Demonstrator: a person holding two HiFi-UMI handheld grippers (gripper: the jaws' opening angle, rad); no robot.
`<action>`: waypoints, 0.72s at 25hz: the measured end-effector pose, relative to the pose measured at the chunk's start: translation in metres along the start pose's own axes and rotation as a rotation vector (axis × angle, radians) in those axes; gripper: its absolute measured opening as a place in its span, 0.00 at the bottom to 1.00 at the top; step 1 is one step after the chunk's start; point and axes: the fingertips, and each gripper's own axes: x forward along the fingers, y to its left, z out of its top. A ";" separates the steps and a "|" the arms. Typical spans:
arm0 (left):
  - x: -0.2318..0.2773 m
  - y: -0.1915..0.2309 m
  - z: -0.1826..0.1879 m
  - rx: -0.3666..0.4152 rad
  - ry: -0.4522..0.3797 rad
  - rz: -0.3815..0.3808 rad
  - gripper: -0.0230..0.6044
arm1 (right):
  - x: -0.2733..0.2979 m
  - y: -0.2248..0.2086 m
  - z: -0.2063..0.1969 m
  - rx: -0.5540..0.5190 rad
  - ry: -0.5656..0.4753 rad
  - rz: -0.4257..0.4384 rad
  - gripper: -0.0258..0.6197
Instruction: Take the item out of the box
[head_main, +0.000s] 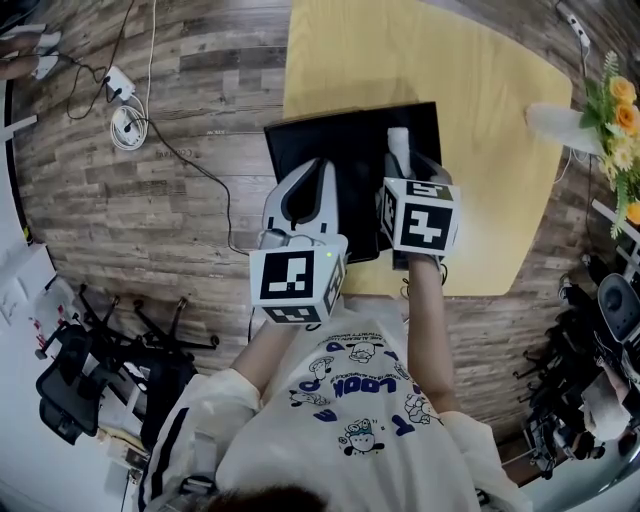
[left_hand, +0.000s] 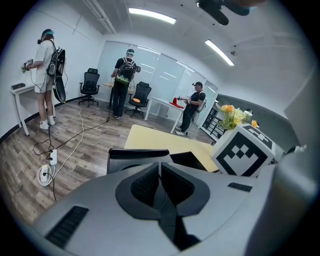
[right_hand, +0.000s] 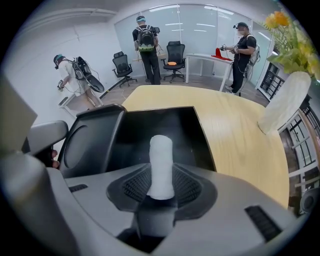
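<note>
A black box (head_main: 345, 140) lies open on the yellow table (head_main: 490, 110). In the right gripper view its dark inside (right_hand: 165, 122) is ahead of the jaws and its lid (right_hand: 90, 142) stands raised at the left. My right gripper (head_main: 400, 165) is shut on a white roll (head_main: 398, 142) above the box. The white roll (right_hand: 161, 165) stands upright between the pads of that gripper (right_hand: 161, 176). My left gripper (head_main: 320, 178) is shut with nothing in it, over the box's left side. The lid's edge (left_hand: 137, 154) shows just beyond its closed jaws (left_hand: 160, 172).
A white vase (head_main: 558, 125) with yellow flowers (head_main: 622, 105) stands at the table's right edge. Cables and a power strip (head_main: 125, 118) lie on the wood floor at left. Office chairs (head_main: 85, 375) stand nearby. Three people (right_hand: 145, 42) stand farther back in the room.
</note>
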 end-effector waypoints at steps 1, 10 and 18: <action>-0.001 0.000 0.001 0.001 -0.004 0.000 0.08 | -0.002 0.001 0.001 0.003 -0.005 0.003 0.26; -0.007 -0.013 0.006 0.031 -0.025 -0.018 0.08 | -0.037 0.001 0.016 0.027 -0.130 -0.009 0.26; -0.025 -0.037 0.022 0.071 -0.089 -0.044 0.08 | -0.079 0.000 0.022 0.027 -0.239 -0.030 0.26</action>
